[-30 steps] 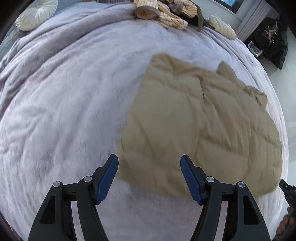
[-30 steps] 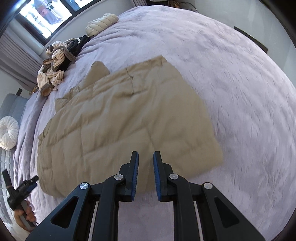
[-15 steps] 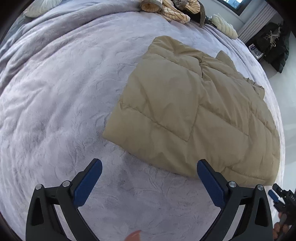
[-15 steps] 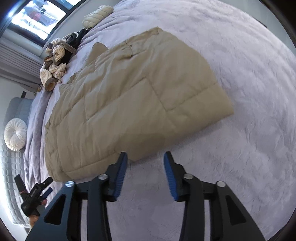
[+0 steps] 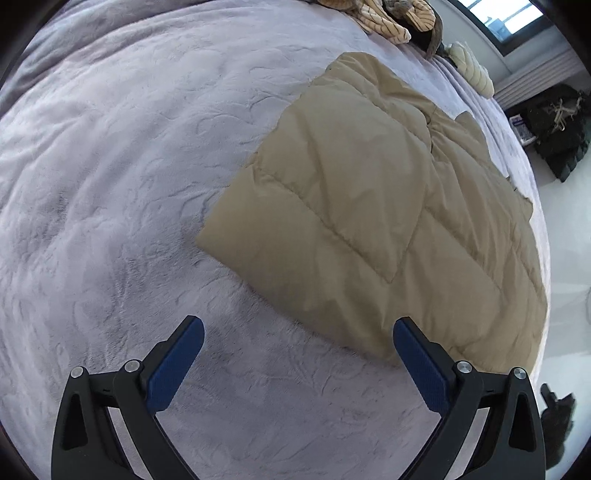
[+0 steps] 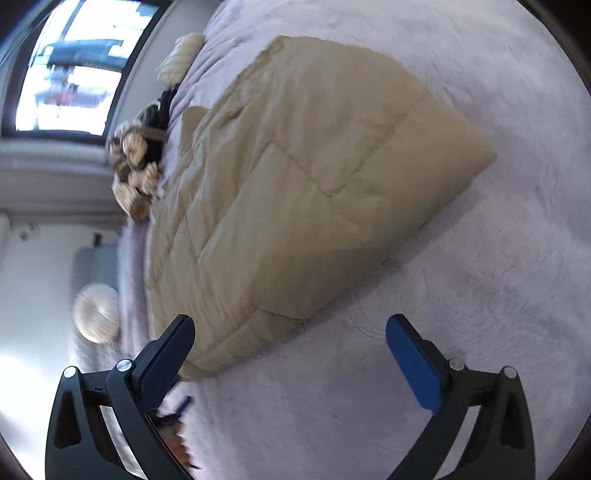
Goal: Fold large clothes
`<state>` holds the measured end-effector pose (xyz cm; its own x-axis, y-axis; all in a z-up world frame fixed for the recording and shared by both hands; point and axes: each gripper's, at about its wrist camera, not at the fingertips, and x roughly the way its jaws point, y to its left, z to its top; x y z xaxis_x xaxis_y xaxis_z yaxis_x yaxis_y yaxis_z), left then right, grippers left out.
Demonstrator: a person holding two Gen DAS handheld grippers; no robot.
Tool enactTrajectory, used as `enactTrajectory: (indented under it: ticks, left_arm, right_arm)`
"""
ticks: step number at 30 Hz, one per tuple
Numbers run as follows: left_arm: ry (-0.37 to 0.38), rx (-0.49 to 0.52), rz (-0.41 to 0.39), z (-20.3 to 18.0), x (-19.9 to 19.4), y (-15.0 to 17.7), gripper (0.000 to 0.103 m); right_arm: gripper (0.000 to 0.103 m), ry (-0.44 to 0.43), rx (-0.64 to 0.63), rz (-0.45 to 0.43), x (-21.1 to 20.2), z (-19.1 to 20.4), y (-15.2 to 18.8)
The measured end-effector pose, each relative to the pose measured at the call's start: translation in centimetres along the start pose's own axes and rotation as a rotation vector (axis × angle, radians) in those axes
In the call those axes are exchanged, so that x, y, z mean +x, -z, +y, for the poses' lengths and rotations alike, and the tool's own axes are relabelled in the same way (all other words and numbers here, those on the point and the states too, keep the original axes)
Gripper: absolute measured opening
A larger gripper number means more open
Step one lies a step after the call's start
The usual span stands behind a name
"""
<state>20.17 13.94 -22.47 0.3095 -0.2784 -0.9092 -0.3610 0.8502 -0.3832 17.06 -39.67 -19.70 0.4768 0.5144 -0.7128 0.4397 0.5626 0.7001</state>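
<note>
Bed: a pale lilac plush blanket [image 5: 122, 192] covered the whole bed and carried everything in view.
Jacket: a tan quilted jacket [image 5: 369, 206] lay flat on the blanket, folded into a thick block with stitched panels, running from mid-bed toward the bed's far edge by the window.
Jacket, from my right side: the same jacket [image 6: 295, 177] showed a blunt folded corner pointing to the open blanket [image 6: 480, 295], its long near edge facing me.
My left claw: my left claw [image 5: 297, 360] hung over the blanket just short of the jacket's near edge, its jaws spread as wide as they go after having just been opening, nothing between them but blanket.
Left pads: one blue pad [image 5: 177, 363] stood over bare blanket; the other was in front of the jacket's near edge, and I could not tell whether it touched the fabric.
My right claw: my right claw [image 6: 290, 363] hung at the jacket's near edge, jaws wide apart after having just been opening, gripping nothing.
Right pads: the blue pad [image 6: 413, 365] stood over bare blanket; the other finger was in front of the jacket's lower corner.
Far edge of bed: a heap of striped knitwear [image 5: 384, 18] and a cream cushion [image 5: 474, 70] lay near the window.
Beyond the bed: a round cream cushion [image 6: 96, 313] sat blurred past the bed's edge.
</note>
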Motion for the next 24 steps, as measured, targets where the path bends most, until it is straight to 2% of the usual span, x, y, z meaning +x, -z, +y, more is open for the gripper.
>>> enactTrajectory:
  ticks: [5,7,15,19,24]
  left_arm:
    - [0.176,-0.095,0.044,1.4,1.6,-0.8,0.103]
    - [0.209,-0.127,0.039,1.8,2.1,-1.2,0.103]
    - [0.203,-0.097,0.002,2.0,3.3,-3.3,0.103]
    - [0.206,-0.141,0.001,2.6,4.9,-5.2,0.103]
    - [0.196,-0.185,-0.013,2.6,5.9,-6.0,0.103]
  right_arm:
    - [0.103,-0.065,0.09,0.003,0.7,-1.8,-0.8]
    - [0.103,-0.092,0.118,-0.008,1.0,-2.2,-1.2]
    - [0.103,-0.15,0.135,-0.018,2.8,-2.0,-3.6]
    - [0.103,-0.184,0.172,-0.003,4.6,-2.6,-4.5]
    - [0.103,-0.225,0.19,-0.021,6.3,-2.1,-5.3]
